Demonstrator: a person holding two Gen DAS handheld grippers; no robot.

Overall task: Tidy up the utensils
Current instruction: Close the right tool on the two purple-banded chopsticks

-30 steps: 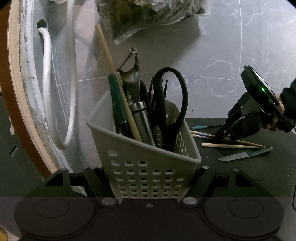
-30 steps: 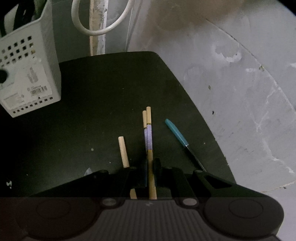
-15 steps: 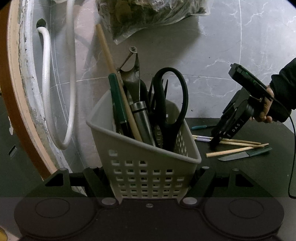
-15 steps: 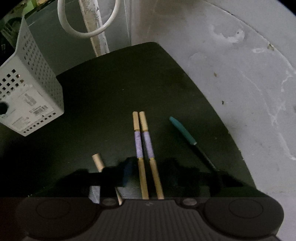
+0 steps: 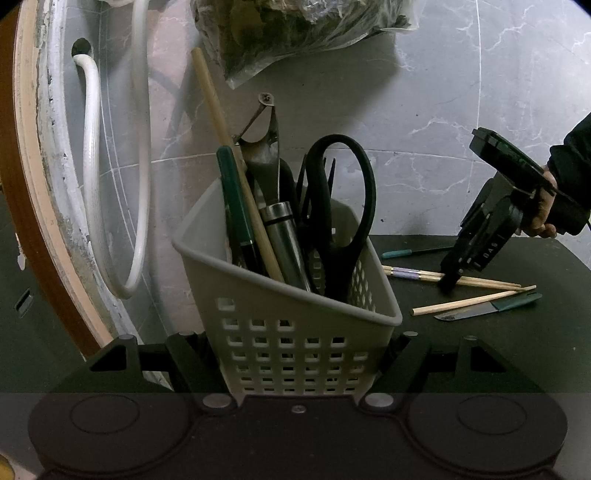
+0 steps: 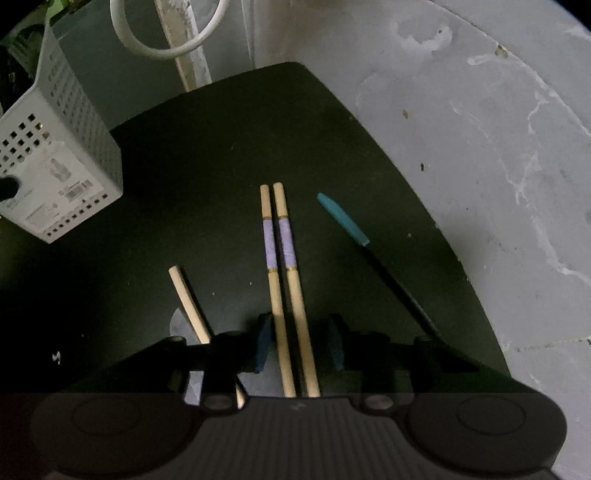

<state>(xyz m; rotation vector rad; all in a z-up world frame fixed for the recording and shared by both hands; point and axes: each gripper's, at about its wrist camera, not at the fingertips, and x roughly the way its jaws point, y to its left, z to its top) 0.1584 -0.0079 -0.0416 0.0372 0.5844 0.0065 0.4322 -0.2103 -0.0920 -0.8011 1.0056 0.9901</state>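
My left gripper (image 5: 295, 354) is shut on a grey perforated utensil basket (image 5: 295, 332) that holds black scissors (image 5: 340, 206), a wooden stick, a green-handled tool, a peeler and a metal cylinder. The basket also shows in the right wrist view (image 6: 55, 173), tilted at the left. My right gripper (image 6: 299, 341) is open, its jaws on either side of two chopsticks with purple bands (image 6: 282, 266) that lie on the black mat (image 6: 184, 184). It also shows in the left wrist view (image 5: 452, 275), low over the chopsticks (image 5: 424, 275).
On the mat lie a plain wooden stick (image 6: 186, 299), a teal-handled tool (image 6: 343, 219) and a green-handled knife (image 5: 487, 308). A white hose loop (image 5: 114, 184) hangs at the left. A plastic bag (image 5: 295, 33) lies on the grey marble floor behind.
My right gripper let go of a chopstick, opened, and came down again with its jaws around both purple-banded chopsticks. The plain stick shifted. The left gripper and basket stayed still.
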